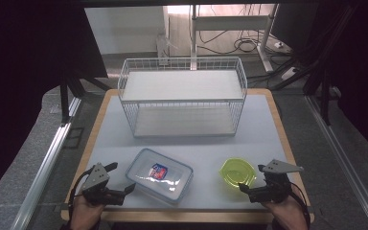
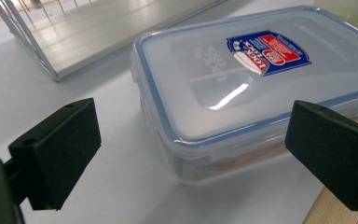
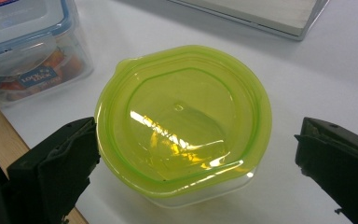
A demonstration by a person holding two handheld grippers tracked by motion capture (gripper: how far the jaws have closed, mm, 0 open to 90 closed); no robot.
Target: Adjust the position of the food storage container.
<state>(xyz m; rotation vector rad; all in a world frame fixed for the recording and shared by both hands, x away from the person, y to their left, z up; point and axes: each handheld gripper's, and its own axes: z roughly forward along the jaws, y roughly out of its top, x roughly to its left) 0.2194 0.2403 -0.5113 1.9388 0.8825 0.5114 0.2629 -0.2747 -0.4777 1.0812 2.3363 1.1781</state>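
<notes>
- At the far left of the high view we see the left gripper [image 1: 127, 188], held low at the near edge of the table [image 1: 263, 122]; its jaws stand wide apart and hold nothing.
- Just ahead of it lies the rectangular container [image 1: 159, 175], a flat clear plastic box with rounded corners, a blue seal line round the lid and a red-and-blue label on top.
- In the left gripper view the box's near corner [image 2: 182, 144] sits between the two black pads but touches neither; something reddish shows through its wall.
- Behind, in the middle of the table, stands a white wire basket [image 1: 182, 98] with two flat white shelves, well apart from both containers; nothing lies between it and them.
- The table has a smooth white mat on it, with a pale wooden border.
- To the right of the box, apart from it, sits the round container [image 1: 238, 172], a shallow clear tub under a glossy translucent yellow-green lid with a small tab.
- In the right gripper view that lid [image 3: 182, 121] lies between the spread jaws, the left pad close beside its rim.
- The right gripper [image 1: 245, 188] is fully open and empty.
</notes>
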